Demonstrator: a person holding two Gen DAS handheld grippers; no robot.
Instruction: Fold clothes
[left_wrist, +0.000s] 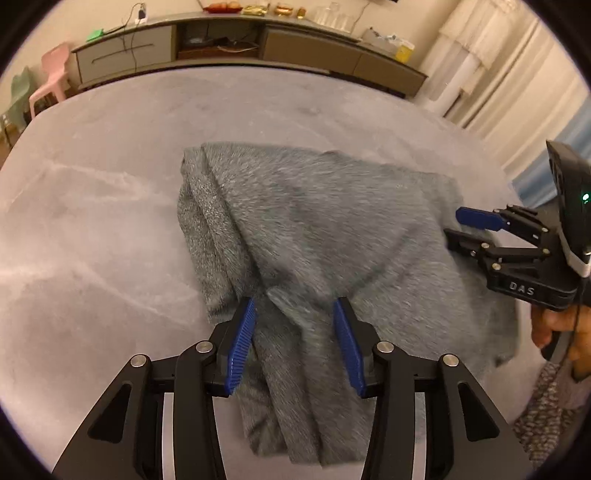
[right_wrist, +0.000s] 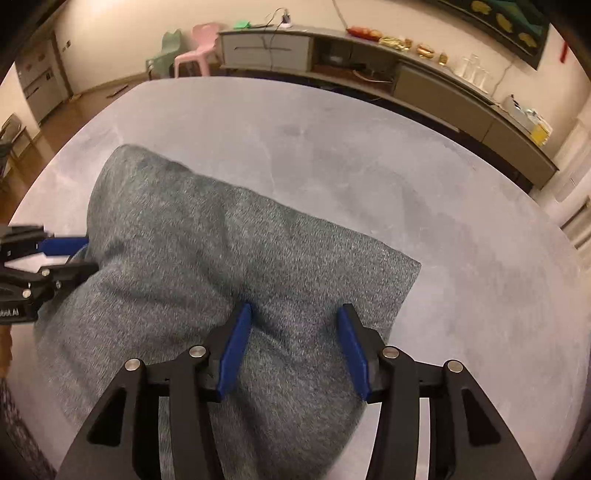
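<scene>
**Grey knit garment bunched on grey worktop, both grippers spread above it**

Garment (left_wrist: 314, 229): heathered grey-teal knit, soft and fuzzy, partly blurred in the left wrist view. It lies in the middle of the grey worktop (left_wrist: 92, 229), crumpled rather than flat. Left side shows a rolled, doubled edge with long vertical creases; a narrower length of cloth trails toward the camera between the left gripper's fingers. In the right wrist view the garment (right_wrist: 207, 266) looks puffed up, with a straight edge and a square corner at its right side and a rounded hump at its far left.

Left gripper (left_wrist: 295, 332): blue-padded fingers (left_wrist: 242, 343) spread wide apart, cloth showing between them, nothing clamped. Whether the pads touch the fabric, cannot tell.

Right gripper (right_wrist: 293, 347): fingers likewise parted, over the near part of the garment, not pinching it. Seen from the left wrist view, the right gripper (left_wrist: 469, 225) sits at the garment's right edge, held by a hand (left_wrist: 561, 328).

Background: long low cabinet (right_wrist: 406, 74) along the wall, pink chair (right_wrist: 197, 46) and green chair (right_wrist: 166, 50) beside it.
</scene>
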